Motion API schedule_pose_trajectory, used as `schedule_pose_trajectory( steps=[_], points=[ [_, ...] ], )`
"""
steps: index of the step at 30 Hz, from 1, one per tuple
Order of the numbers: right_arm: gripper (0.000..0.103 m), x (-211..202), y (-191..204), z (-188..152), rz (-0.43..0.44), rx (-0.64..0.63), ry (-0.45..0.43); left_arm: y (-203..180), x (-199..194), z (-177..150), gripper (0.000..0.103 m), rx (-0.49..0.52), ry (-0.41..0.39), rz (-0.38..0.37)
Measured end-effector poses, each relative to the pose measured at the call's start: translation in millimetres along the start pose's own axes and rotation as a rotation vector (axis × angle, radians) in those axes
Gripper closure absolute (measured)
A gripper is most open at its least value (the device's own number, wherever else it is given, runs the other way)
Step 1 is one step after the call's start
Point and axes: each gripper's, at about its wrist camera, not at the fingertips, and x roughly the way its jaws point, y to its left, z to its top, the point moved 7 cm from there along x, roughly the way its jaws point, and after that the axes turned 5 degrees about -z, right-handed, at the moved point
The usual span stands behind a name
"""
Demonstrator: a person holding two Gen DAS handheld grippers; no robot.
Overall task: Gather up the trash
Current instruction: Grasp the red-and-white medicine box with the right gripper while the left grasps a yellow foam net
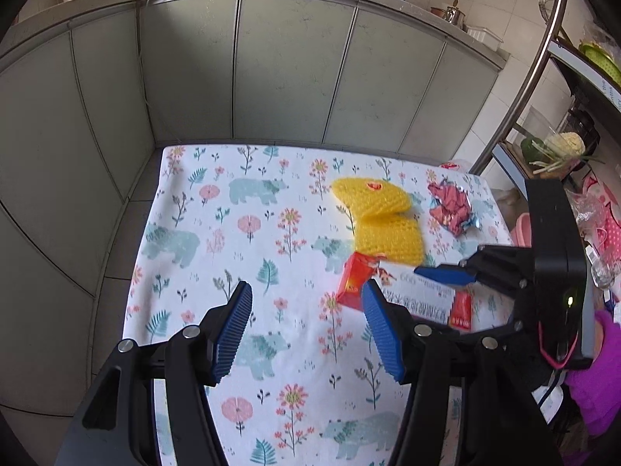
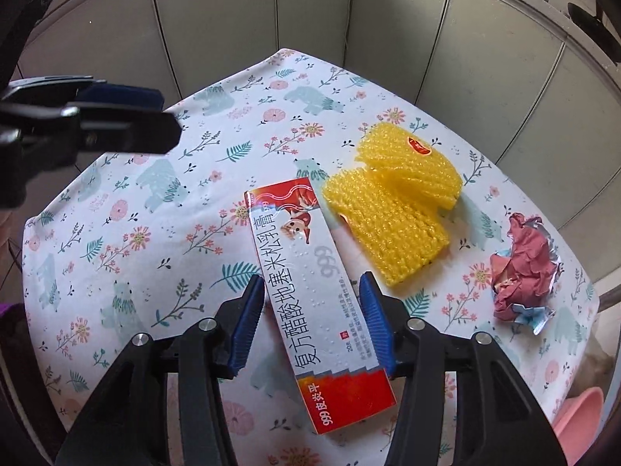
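A red and white medicine box [image 2: 316, 295] lies flat on the floral tablecloth [image 2: 155, 213]. My right gripper [image 2: 310, 322] is open, its blue fingers on either side of the box, a small gap at each side. Yellow foam fruit netting [image 2: 396, 209] lies just beyond the box, and a crumpled pink foil wrapper [image 2: 520, 275] lies to its right. My left gripper [image 1: 306, 330] is open and empty above the cloth, left of the box [image 1: 355, 281]. The netting [image 1: 382, 219], the wrapper [image 1: 452, 206] and the right gripper [image 1: 442, 273] show in the left wrist view.
Grey cabinet doors [image 1: 271, 70] stand behind the table. A metal rack with vegetables [image 1: 555, 147] stands at the right. A pink container [image 2: 578, 415] sits off the table's right edge. The left gripper's fingers [image 2: 116, 116] hang over the cloth's left part.
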Motion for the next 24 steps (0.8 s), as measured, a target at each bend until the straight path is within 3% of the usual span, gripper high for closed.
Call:
schedule_pose_trajectory(
  steps=[10, 18, 24],
  points=[
    [0.058, -36, -15, -38, 0.001, 0.244, -0.044, -16, 40, 29, 0.045, 0.014, 0.045, -0.056],
    [0.058, -67, -64, -85, -0.143, 0.546, -0.074, -45, 83, 55, 0.045, 0.062, 0.06, -0.099],
    [0.058, -69, -85, -107, -0.192, 0.638, -0.059, -49, 112, 67, 0.045, 0.08, 0.073, -0.077]
  ],
)
